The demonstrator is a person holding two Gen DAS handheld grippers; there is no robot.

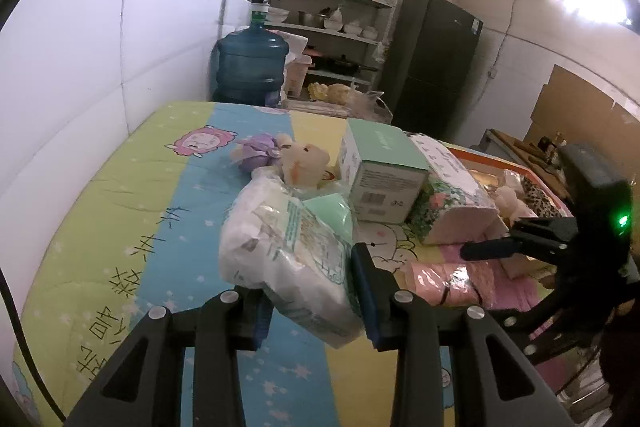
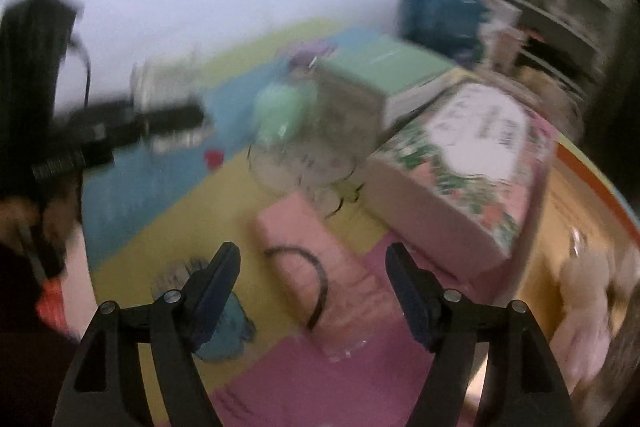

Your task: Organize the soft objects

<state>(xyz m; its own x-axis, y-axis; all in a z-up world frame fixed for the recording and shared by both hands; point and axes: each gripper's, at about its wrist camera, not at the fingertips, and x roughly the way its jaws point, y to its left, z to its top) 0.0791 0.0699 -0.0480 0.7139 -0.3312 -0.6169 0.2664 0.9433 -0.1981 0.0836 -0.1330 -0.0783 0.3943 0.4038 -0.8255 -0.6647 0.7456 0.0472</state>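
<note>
The left claw (image 1: 316,291) pinches a white soft pack (image 1: 288,251). The right claw (image 2: 314,291) is spread wide, nearer the pink pack (image 2: 320,267), whose long side runs from 11 to 5 o'clock.

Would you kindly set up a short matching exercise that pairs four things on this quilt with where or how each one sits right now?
Things:
1. white tissue pack
2. green-topped box
3. cream plush toy
4. pink folded cloth

Places or states:
A. lying flat below the open right gripper
B. clamped in the left gripper
C. beside a purple plush, behind the pack
D. next to the floral tissue pack

Pairs: 1-B, 2-D, 3-C, 4-A
</note>
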